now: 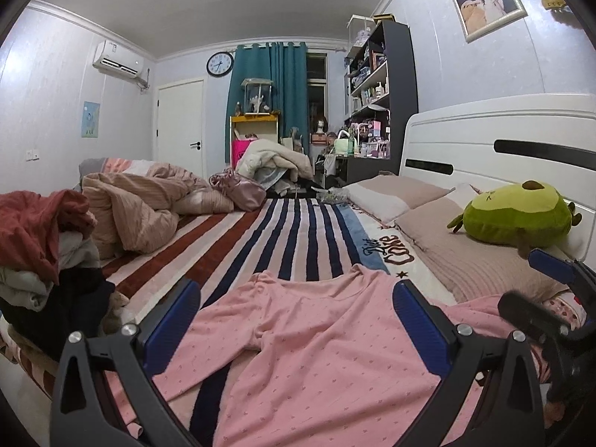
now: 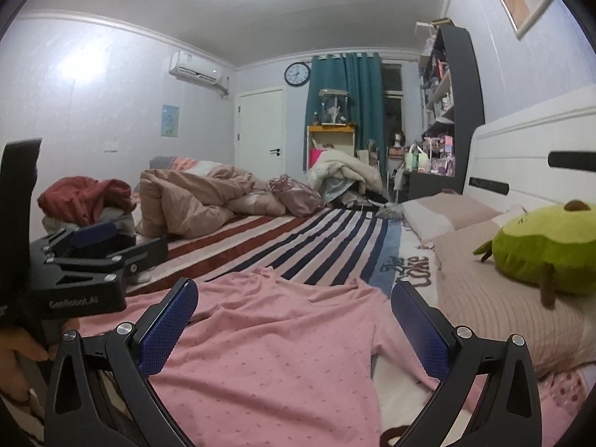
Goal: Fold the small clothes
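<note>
Fingers of the left gripper and right gripper are gaping wide, gripping nothing, while the pink garment is lying spread between and beyond them on the striped bed.

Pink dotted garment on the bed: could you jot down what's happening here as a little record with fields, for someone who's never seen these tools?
garment: pink dotted cotton garment, spread out on the bed, not yet folded
surface: red, white and navy striped bed blanket
left gripper: open, above the garment, holding nothing
right gripper: open, above the garment, holding nothing
pile: heap of unfolded clothes with a red one on top, at the left
nearby: green avocado plush toy on the beige pillow
</note>
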Action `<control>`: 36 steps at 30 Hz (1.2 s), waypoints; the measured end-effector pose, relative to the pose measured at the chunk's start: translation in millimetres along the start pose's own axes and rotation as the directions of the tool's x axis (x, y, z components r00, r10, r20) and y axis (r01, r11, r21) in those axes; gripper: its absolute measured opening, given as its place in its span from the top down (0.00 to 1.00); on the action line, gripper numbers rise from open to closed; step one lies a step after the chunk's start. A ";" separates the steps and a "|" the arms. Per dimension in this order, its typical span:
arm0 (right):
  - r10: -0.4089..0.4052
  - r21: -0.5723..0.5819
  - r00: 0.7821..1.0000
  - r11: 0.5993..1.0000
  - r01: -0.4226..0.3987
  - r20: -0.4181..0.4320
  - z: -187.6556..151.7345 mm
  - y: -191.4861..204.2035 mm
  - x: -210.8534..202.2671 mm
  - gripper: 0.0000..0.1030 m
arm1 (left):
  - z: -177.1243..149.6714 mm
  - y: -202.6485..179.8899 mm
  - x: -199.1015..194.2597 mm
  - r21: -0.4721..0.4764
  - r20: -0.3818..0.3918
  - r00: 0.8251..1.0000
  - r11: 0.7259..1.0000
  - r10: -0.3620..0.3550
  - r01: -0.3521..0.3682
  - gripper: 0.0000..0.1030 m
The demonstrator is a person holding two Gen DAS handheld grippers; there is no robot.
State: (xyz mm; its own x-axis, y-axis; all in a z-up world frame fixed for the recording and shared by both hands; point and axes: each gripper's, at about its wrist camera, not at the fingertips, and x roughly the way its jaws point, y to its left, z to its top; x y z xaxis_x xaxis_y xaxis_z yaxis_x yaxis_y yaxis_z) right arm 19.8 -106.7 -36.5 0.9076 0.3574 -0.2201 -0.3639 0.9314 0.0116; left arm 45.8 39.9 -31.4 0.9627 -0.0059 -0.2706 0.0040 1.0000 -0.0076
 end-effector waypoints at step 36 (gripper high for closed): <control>0.083 0.093 0.944 0.994 -0.056 -0.321 -62.0 57.6 111.2 0.00 | -159.2 269.0 58.7 -0.354 -0.460 0.856 0.834 0.238 -0.422 0.25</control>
State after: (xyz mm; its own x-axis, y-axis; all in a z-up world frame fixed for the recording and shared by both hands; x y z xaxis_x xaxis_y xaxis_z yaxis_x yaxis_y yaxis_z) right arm 86.8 -17.6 -120.8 0.7591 0.3922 -0.5195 -0.3930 0.9124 0.1147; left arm 60.2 307.6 -202.7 0.7003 0.2300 -0.6758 -0.4991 0.8346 -0.2331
